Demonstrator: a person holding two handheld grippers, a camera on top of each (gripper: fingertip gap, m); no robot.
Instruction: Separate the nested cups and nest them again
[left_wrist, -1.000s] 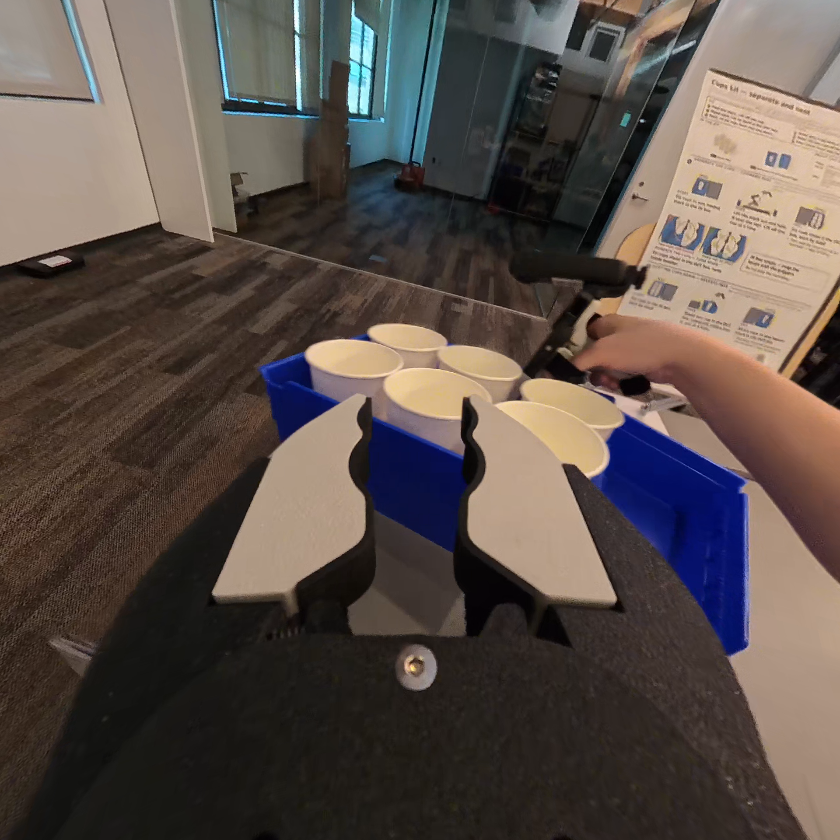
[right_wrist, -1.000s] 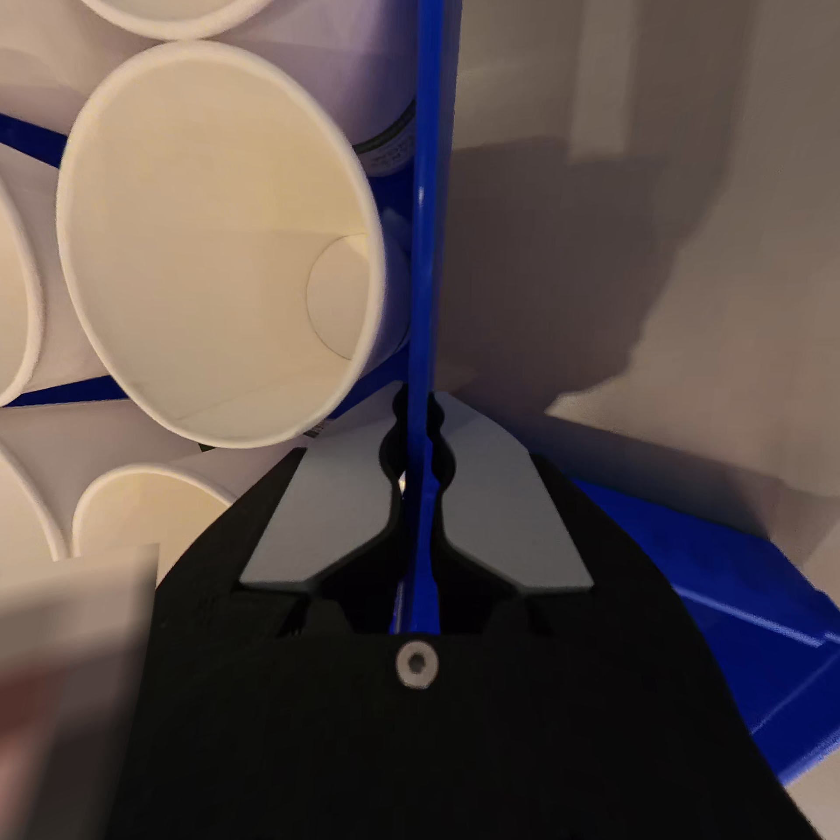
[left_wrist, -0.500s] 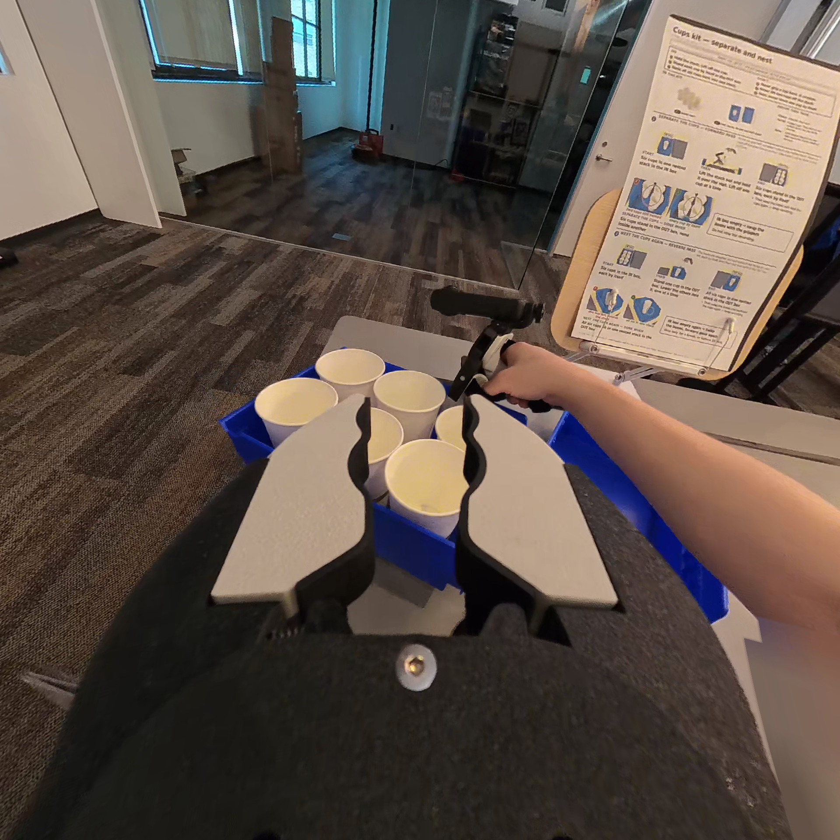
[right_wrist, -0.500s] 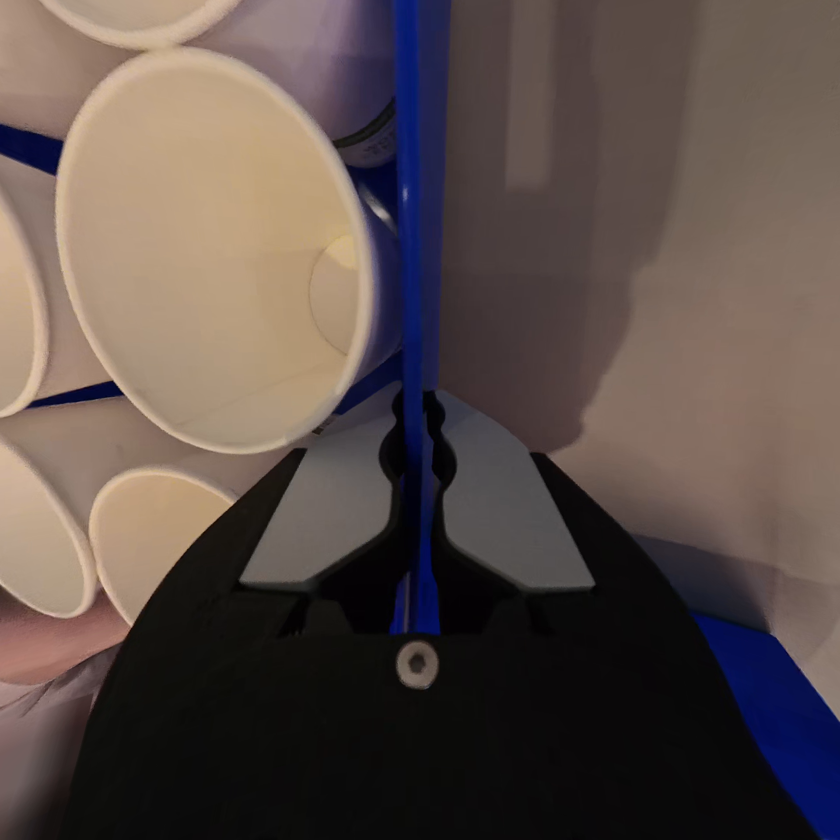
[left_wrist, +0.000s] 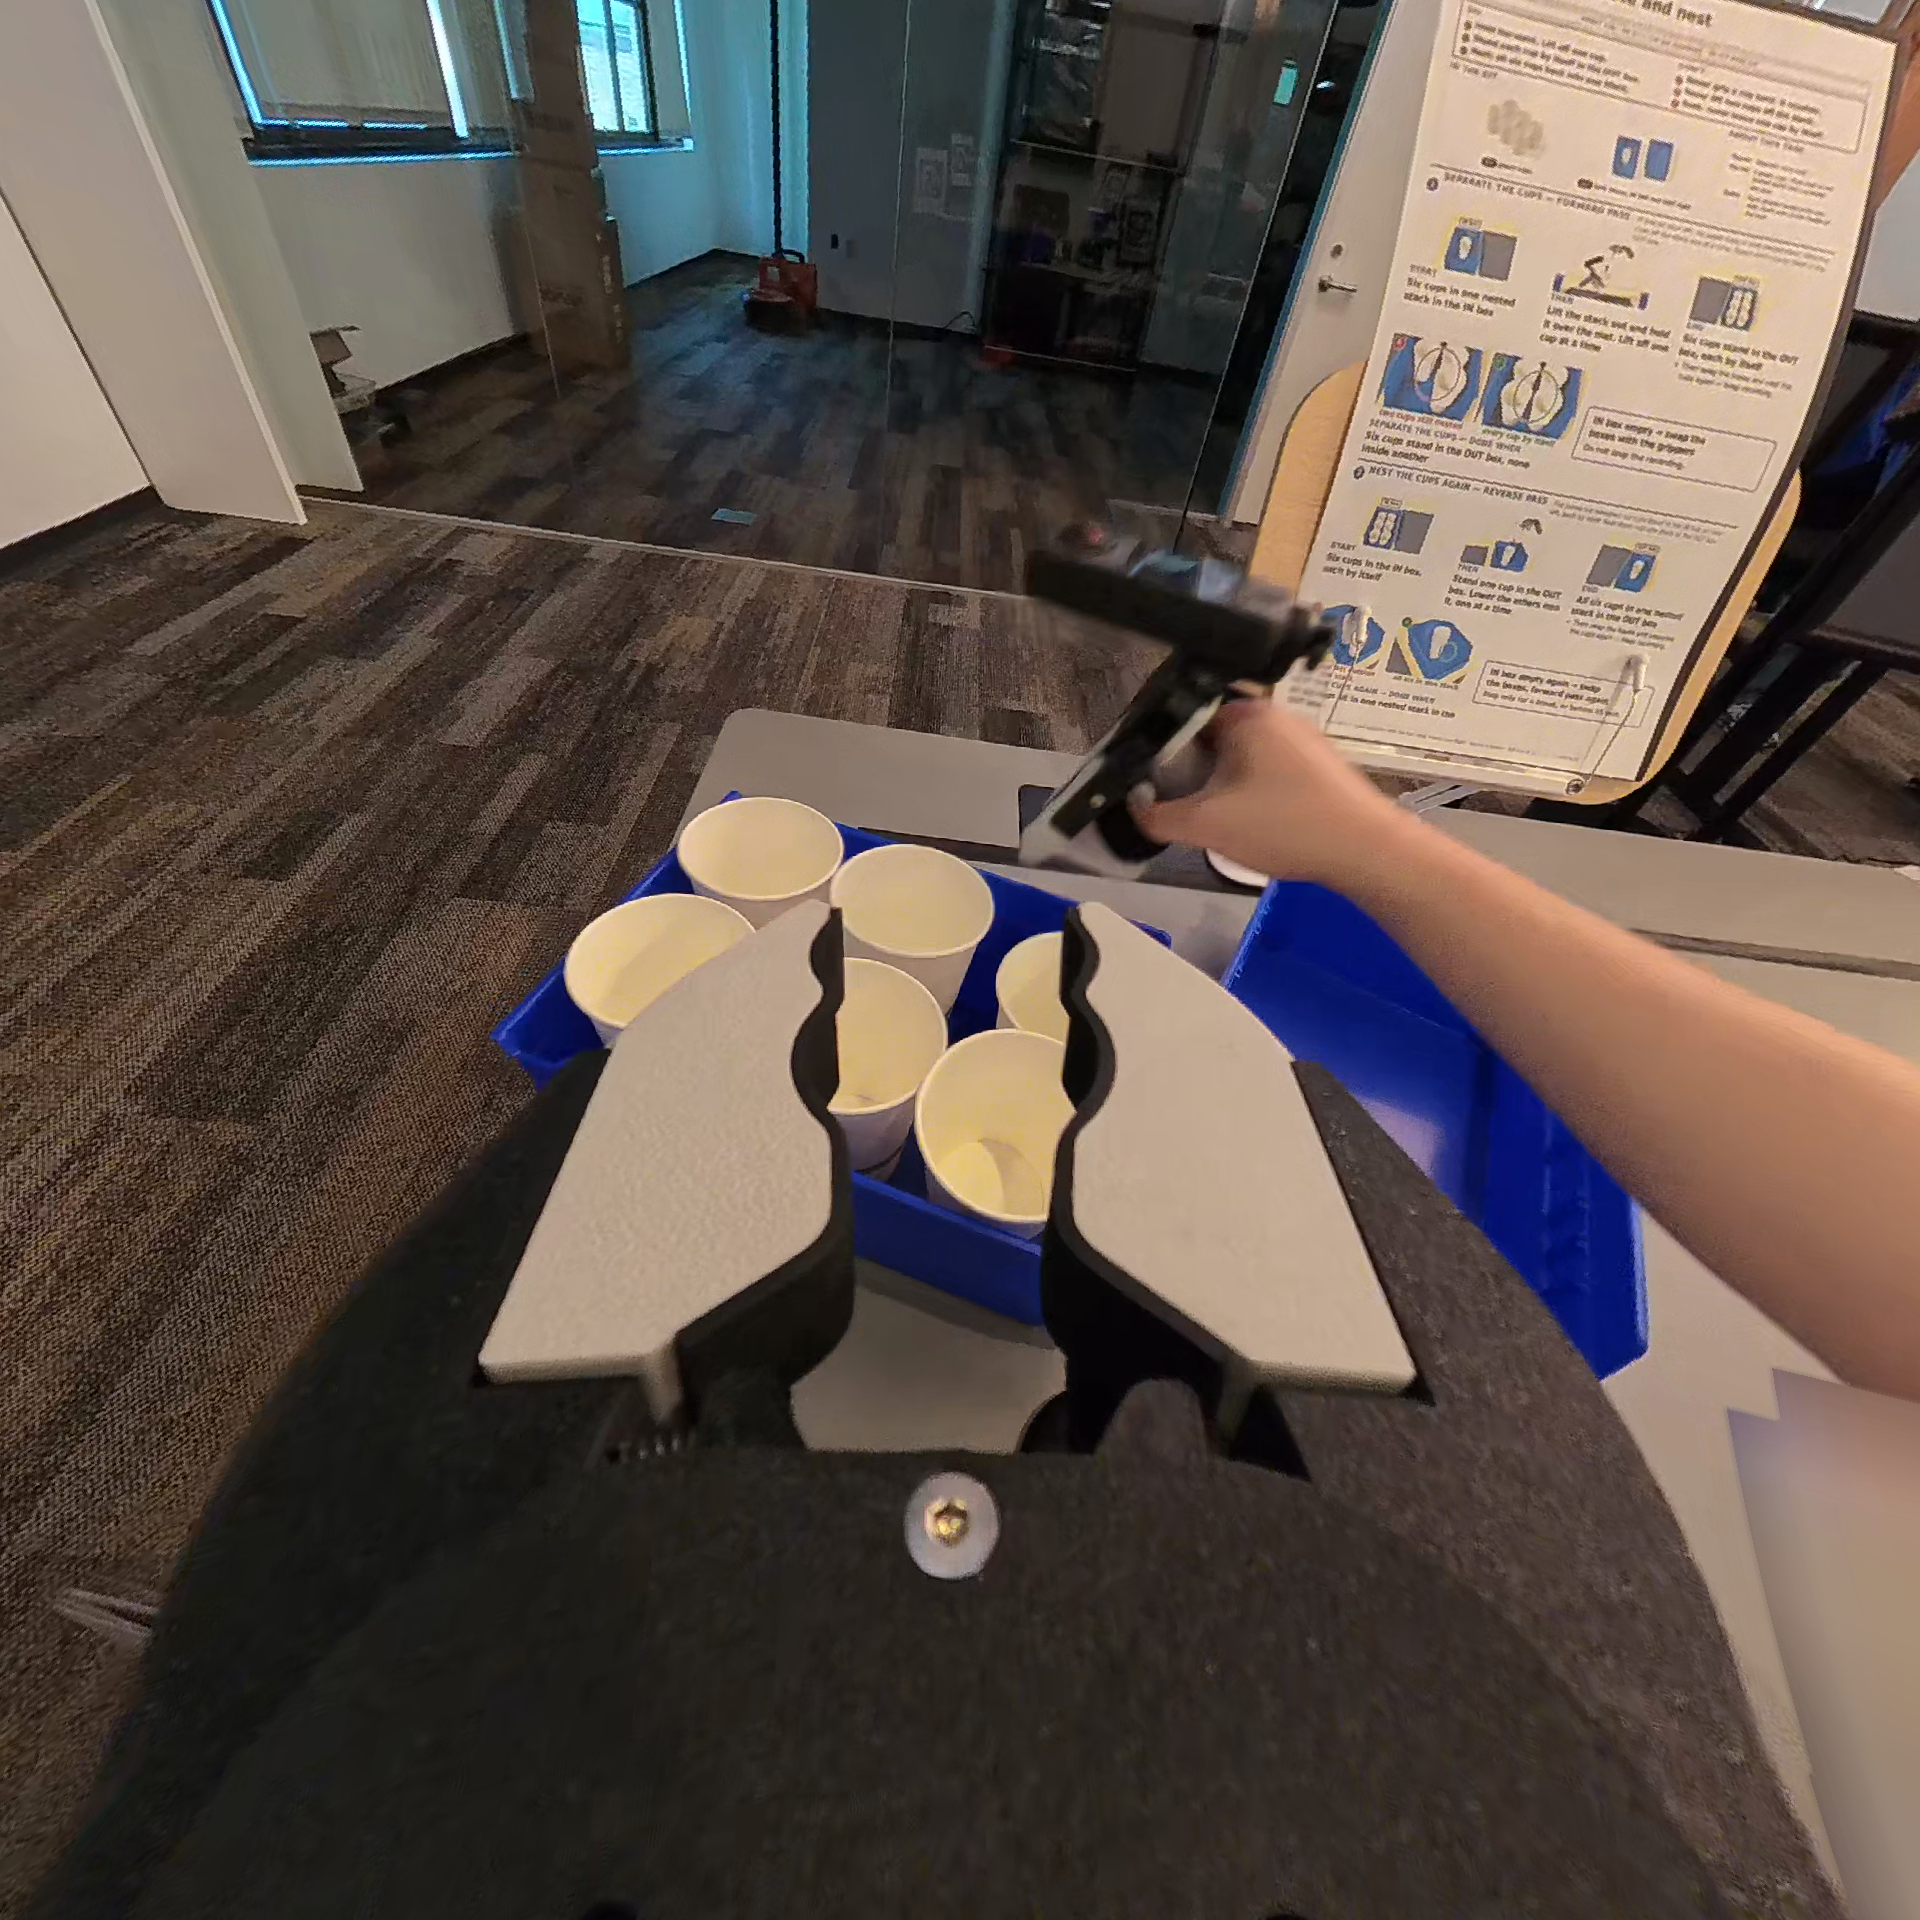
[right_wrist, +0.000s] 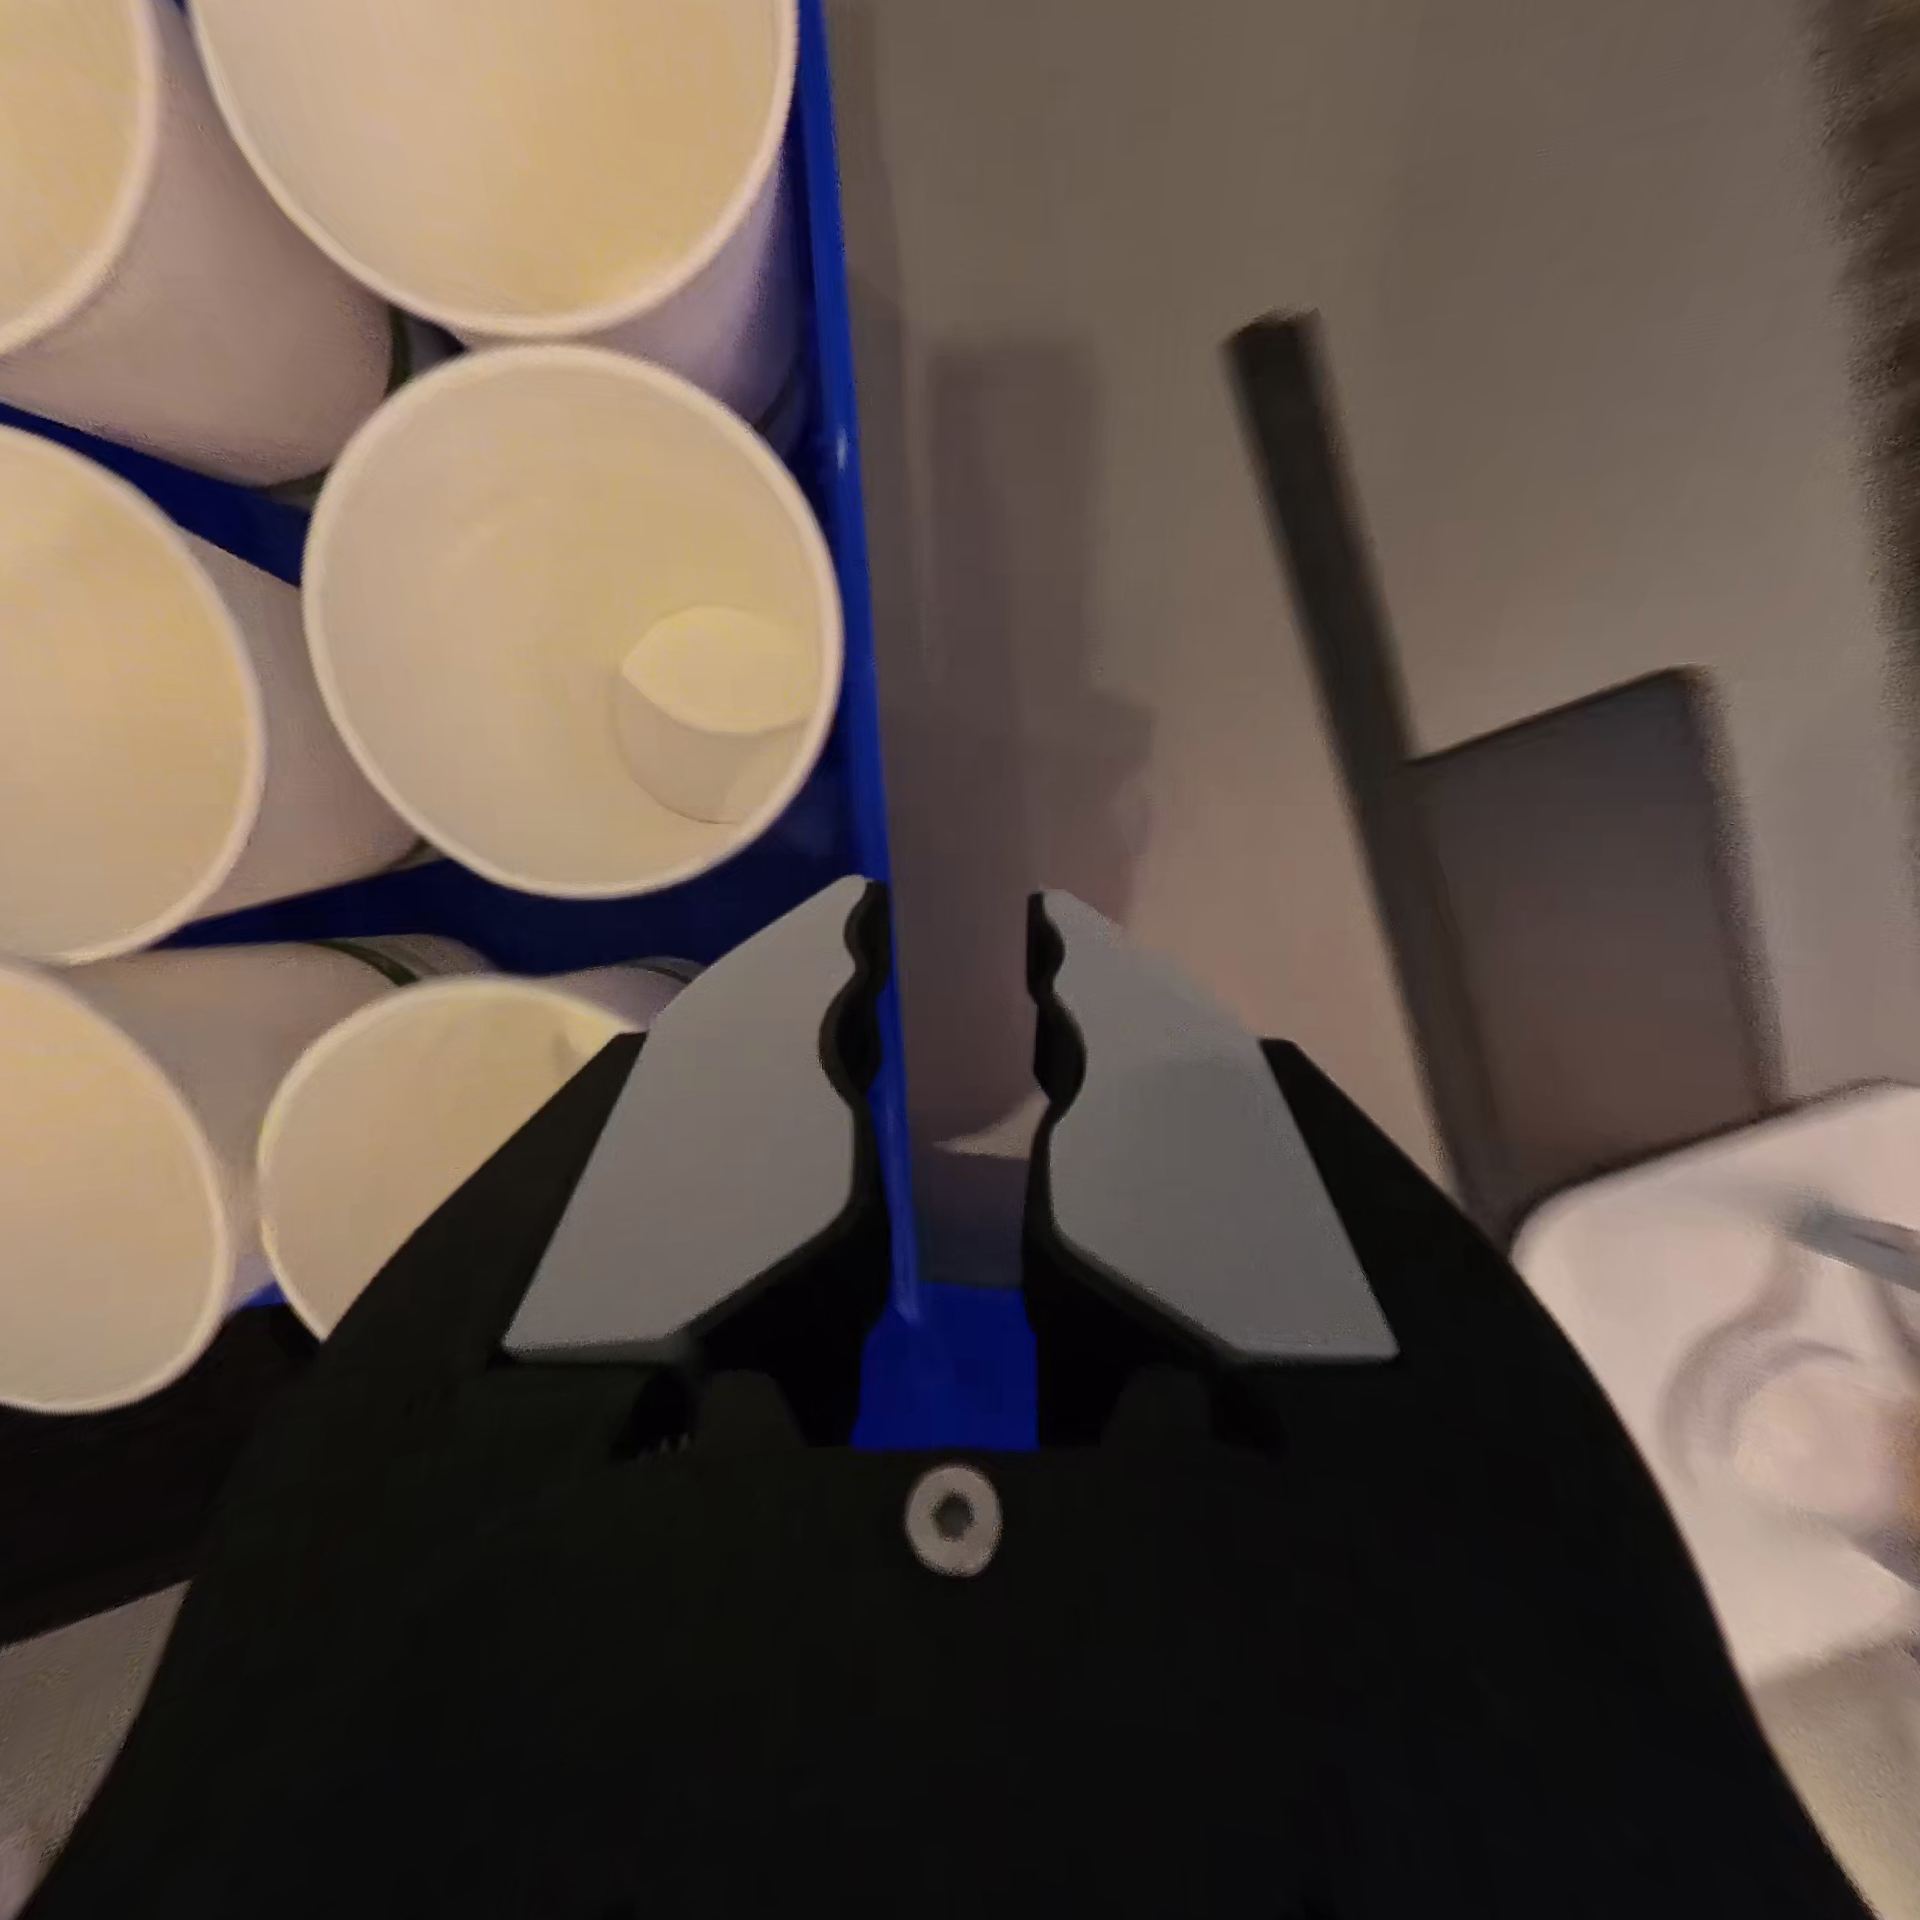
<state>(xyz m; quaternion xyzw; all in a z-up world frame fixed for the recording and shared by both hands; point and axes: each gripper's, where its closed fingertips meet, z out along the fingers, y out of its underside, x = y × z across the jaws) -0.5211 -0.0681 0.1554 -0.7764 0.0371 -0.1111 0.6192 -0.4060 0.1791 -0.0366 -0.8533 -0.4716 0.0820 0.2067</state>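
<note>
Standing upright and separate, six white paper cups (left_wrist: 912, 908) fill the blue plastic bin (left_wrist: 940, 1242) at the left end of the grey counter (left_wrist: 862, 764). Above the bin's near edge hovers the left gripper (left_wrist: 948, 961), its grey jaws parted wide and holding nothing. Just right of it sits a second blue plastic bin (left_wrist: 1455, 1101), with a person's forearm (left_wrist: 1621, 1049) stretched over it. At the far side, the right gripper (right_wrist: 954, 940) has its jaws apart, straddling the cup bin's thin blue wall (right_wrist: 852, 623) without clamping it. Farther right stands a printed instruction board (left_wrist: 1590, 384).
</note>
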